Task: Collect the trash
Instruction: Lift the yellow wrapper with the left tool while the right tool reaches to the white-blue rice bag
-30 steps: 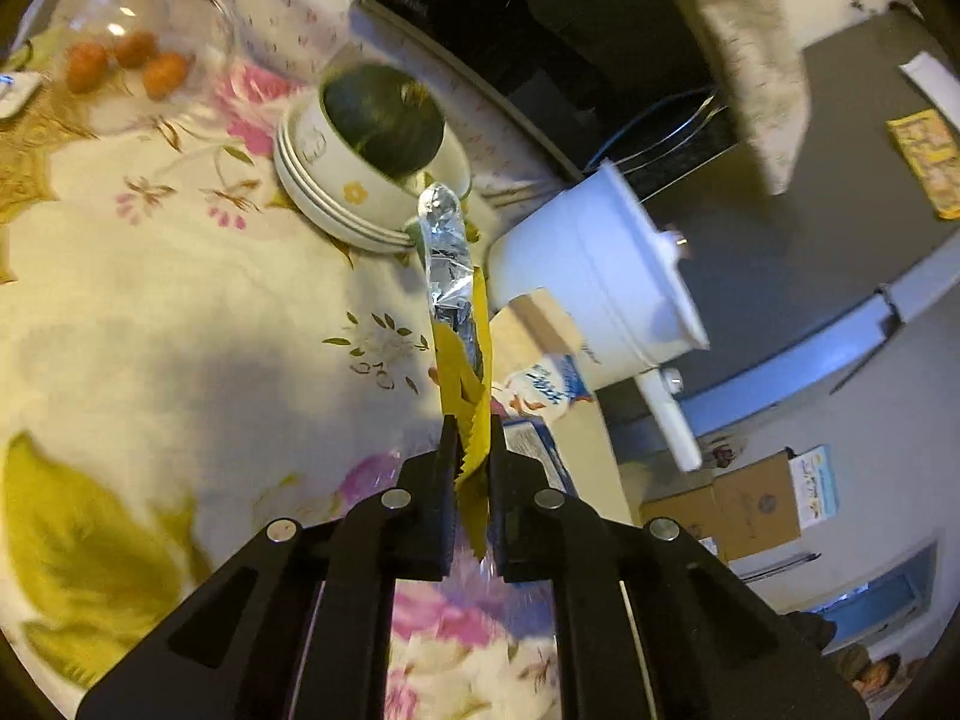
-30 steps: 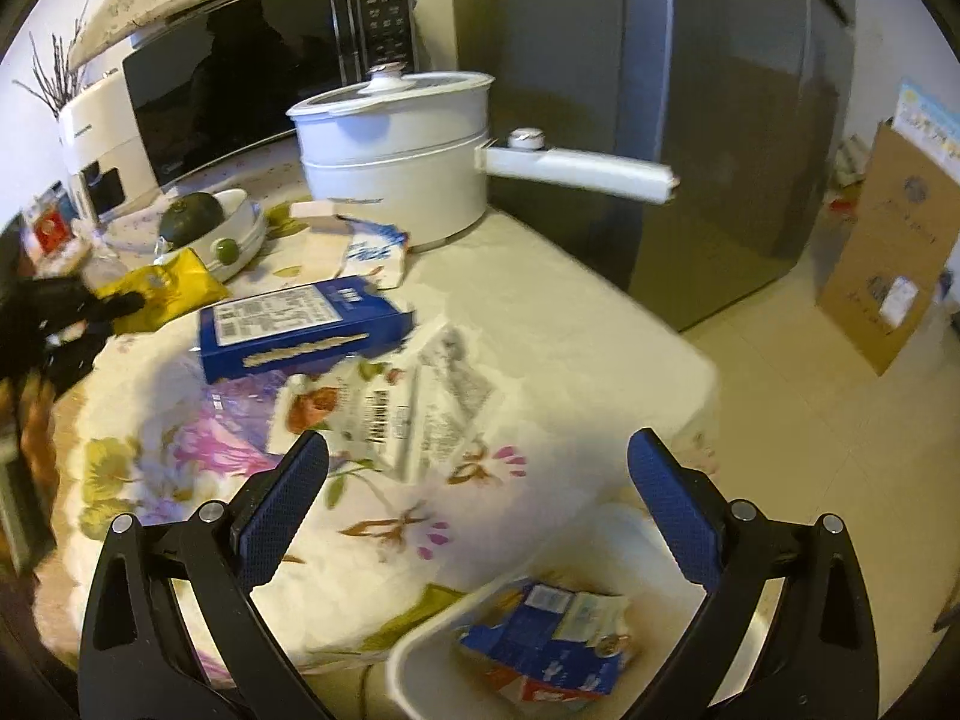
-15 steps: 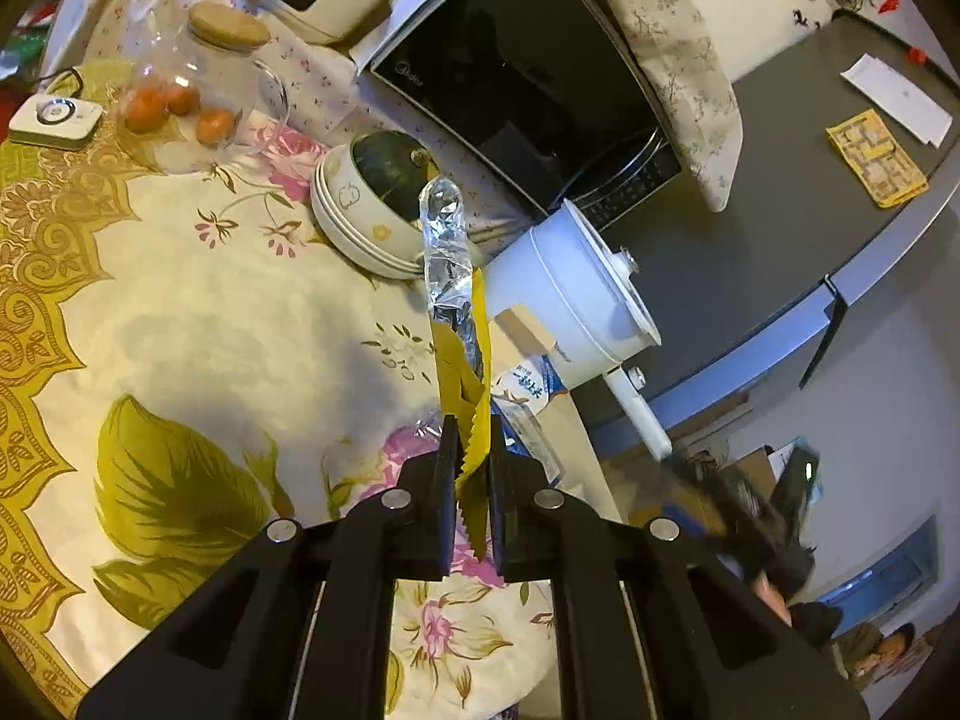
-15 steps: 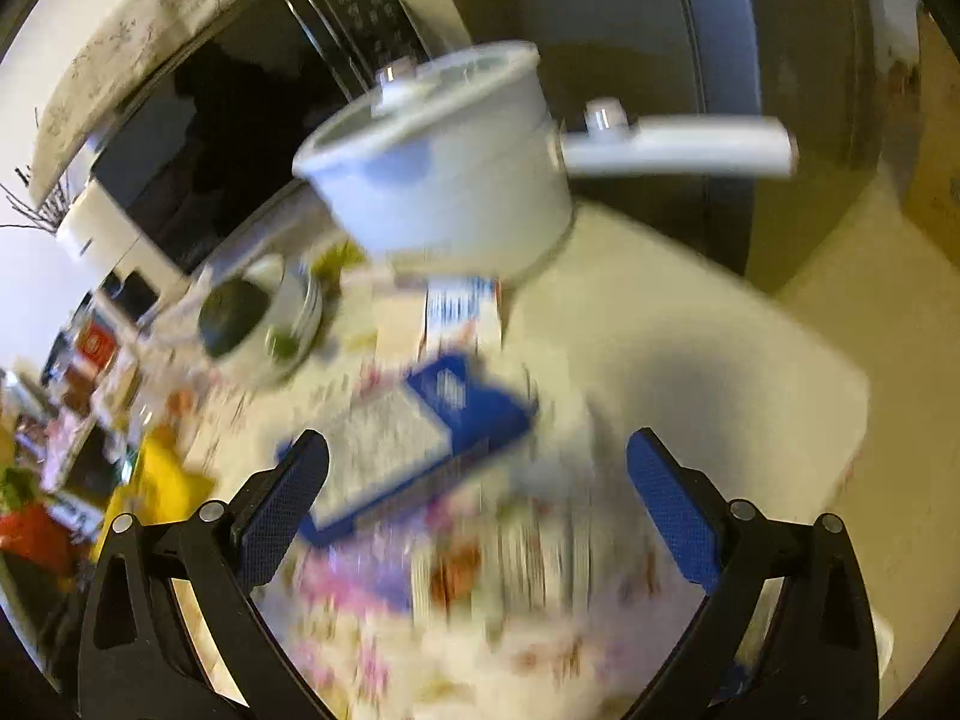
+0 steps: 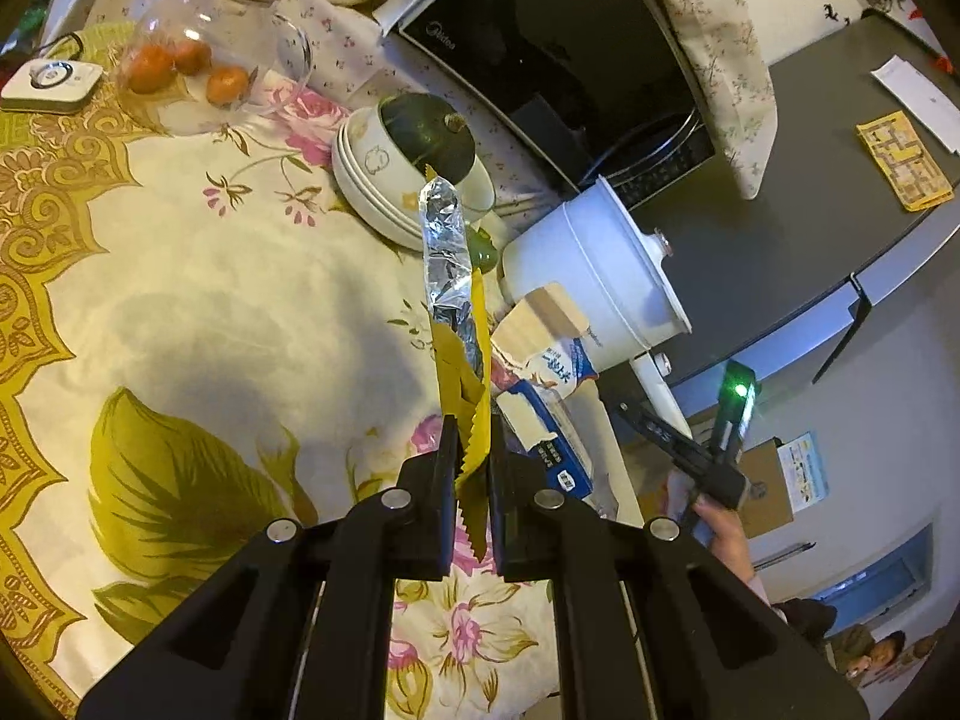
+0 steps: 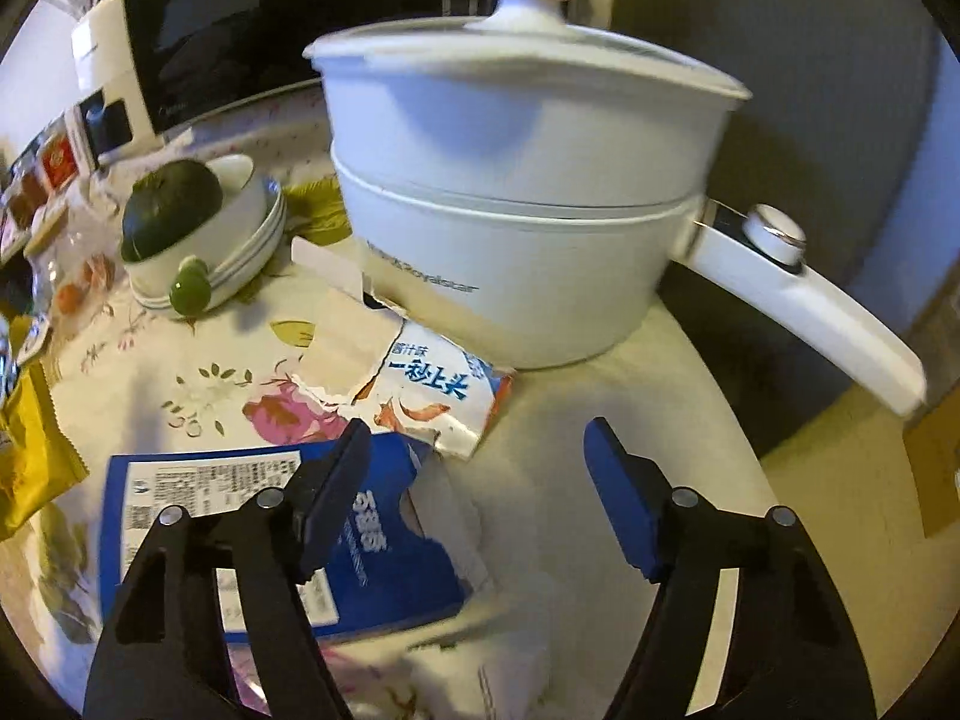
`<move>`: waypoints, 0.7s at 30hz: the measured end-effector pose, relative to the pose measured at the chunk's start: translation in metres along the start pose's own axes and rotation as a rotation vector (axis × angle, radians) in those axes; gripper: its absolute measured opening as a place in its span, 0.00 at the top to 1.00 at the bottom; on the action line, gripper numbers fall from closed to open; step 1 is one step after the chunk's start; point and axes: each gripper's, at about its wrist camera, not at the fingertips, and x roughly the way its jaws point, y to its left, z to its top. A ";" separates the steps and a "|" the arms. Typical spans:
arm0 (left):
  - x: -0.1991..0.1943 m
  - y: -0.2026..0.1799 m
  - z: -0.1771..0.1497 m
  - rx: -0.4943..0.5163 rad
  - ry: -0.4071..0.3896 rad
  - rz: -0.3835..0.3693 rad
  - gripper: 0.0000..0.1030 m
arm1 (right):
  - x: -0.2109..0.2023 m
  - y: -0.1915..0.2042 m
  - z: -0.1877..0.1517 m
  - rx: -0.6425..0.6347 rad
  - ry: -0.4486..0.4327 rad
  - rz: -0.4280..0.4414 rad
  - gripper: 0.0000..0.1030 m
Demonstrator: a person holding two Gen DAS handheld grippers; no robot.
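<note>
My left tool (image 5: 471, 459) is clamped on a yellow wrapper (image 5: 459, 354) with a foil lining, held upright above the counter (image 5: 180, 276). My right tool (image 6: 477, 480) stands apart and empty, low over the counter, with the torn white carton piece (image 6: 420, 384) just ahead of it and the blue box (image 6: 240, 534) under its left finger (image 6: 336, 480).

Remaining trash: the blue box and the torn carton piece, both lying flat beside the white pot (image 6: 516, 228).

Risks from here, as I judge them:
- The grip on the wrapper sits at its serrated bottom edge only. A quick swing could pull the thin film out from between the fingers.
- The carton piece touches the base of the pot. A forward reach could knock the pot or its long handle (image 6: 810, 312).
- Flat cardboard gives little edge to pinch; the right tool may slide over it or catch the tablecloth.
- The stacked bowls (image 6: 240, 252) stand near; a wide sweep could strike them.
</note>
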 end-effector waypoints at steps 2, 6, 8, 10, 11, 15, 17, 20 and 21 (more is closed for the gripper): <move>0.003 0.000 -0.001 0.003 0.008 0.004 0.92 | 0.011 0.003 0.003 -0.021 0.008 0.008 0.42; 0.004 0.000 -0.001 0.004 0.014 0.006 0.92 | 0.025 0.002 0.006 -0.012 0.000 0.022 0.53; 0.004 0.000 -0.001 0.009 0.016 0.009 0.92 | 0.030 0.001 0.008 -0.011 -0.005 0.043 0.63; 0.005 0.000 -0.001 0.009 0.020 0.012 0.92 | 0.035 0.001 0.008 -0.010 0.007 0.054 0.83; 0.006 0.001 -0.001 0.006 0.024 0.012 0.92 | 0.038 0.000 0.008 -0.008 0.017 0.056 0.92; 0.006 0.001 -0.001 0.004 0.025 0.015 0.92 | 0.031 -0.003 0.001 0.029 -0.020 0.080 1.00; 0.005 0.000 -0.001 0.006 0.023 0.012 0.92 | 0.020 -0.005 -0.006 0.037 -0.039 0.080 1.00; 0.004 0.000 -0.001 0.007 0.022 0.008 0.92 | 0.001 -0.006 -0.016 0.035 -0.068 0.077 1.00; 0.003 -0.001 -0.002 0.007 0.021 0.006 0.92 | -0.004 -0.007 -0.017 0.035 -0.069 0.082 1.00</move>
